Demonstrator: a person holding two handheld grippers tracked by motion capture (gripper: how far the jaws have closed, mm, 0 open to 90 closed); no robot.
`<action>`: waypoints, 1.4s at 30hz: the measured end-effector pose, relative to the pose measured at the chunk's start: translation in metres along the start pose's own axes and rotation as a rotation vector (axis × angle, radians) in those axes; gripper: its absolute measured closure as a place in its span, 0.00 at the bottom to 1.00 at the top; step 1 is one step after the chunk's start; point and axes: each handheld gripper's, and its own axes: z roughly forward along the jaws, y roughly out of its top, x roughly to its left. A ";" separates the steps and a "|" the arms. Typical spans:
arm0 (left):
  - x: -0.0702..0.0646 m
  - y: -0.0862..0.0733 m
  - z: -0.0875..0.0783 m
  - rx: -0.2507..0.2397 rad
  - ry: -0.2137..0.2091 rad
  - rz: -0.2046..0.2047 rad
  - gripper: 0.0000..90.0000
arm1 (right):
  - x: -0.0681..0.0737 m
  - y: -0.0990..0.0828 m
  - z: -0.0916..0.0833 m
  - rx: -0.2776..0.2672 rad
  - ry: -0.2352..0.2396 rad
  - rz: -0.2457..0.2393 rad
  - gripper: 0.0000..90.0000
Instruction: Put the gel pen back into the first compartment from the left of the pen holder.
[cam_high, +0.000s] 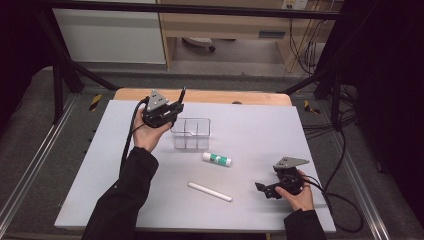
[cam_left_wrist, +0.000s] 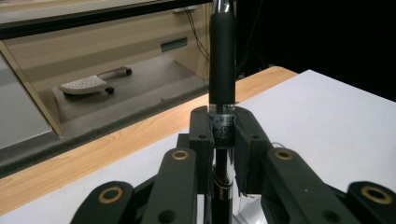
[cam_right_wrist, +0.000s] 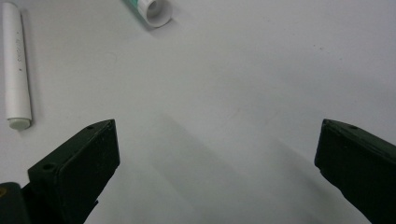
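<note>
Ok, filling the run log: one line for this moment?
left gripper: shut on pen, beside clear box | right gripper: open, on table

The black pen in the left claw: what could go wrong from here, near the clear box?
1. The left claw grips the slim black pen with a silver tip low on its barrel, so it might tilt or slip.
2. The clear plastic compartment box looks light; a bump from the claw could push it.
3. The green-and-white glue stick lies close to the box and could roll if knocked.

Left gripper raised off the table, fingers clamped together, right gripper low, fingers spread wide
</note>
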 end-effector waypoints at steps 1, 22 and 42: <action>0.000 0.000 0.002 -0.001 0.000 0.000 0.87 | 0.000 0.000 0.000 -0.001 0.000 0.000 0.01; 0.004 -0.025 0.028 0.075 -0.033 -0.010 0.87 | 0.000 0.000 0.001 0.003 0.001 -0.004 0.01; 0.003 -0.052 0.028 0.125 -0.037 -0.005 0.87 | 0.000 -0.001 0.001 0.006 0.002 -0.005 0.01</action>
